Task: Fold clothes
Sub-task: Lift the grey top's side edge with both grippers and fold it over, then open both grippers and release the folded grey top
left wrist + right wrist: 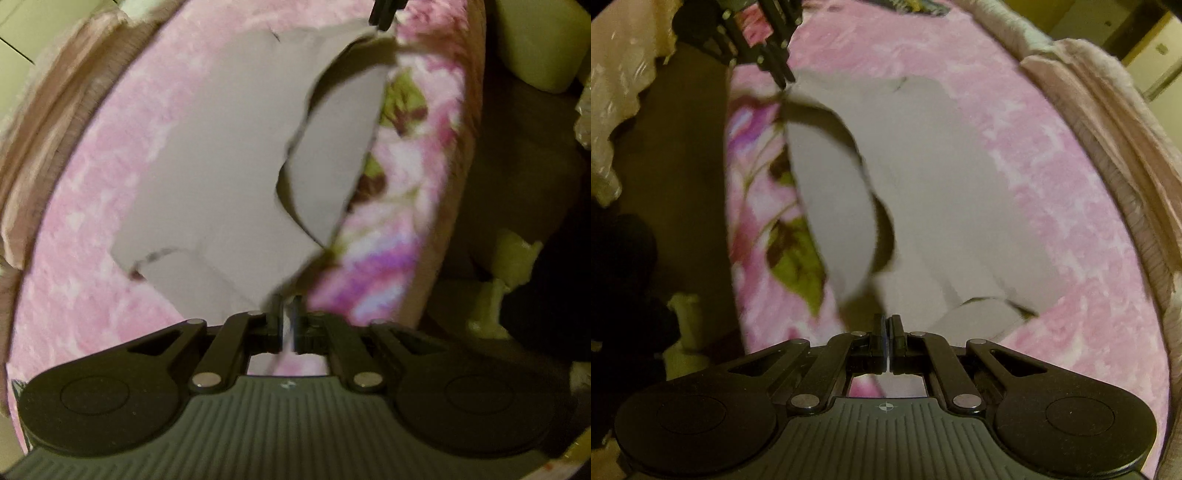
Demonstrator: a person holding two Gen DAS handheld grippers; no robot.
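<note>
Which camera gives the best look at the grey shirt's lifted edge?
The right wrist view: the grey shirt spreads across the pink blanket, its raised edge curling from the left claw toward the right claw. The left wrist view shows the same fold, blurrier and partly cropped.

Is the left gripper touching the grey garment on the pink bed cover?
Touching. In the left wrist view the left gripper has its fingers shut on the edge of the grey fabric garment, with cloth running between them and lifted off the pink fleece bed cover.

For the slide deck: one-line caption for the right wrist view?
Right gripper and left gripper, both shut on one edge of a grey garment, lift it above a pink blanket.
</note>
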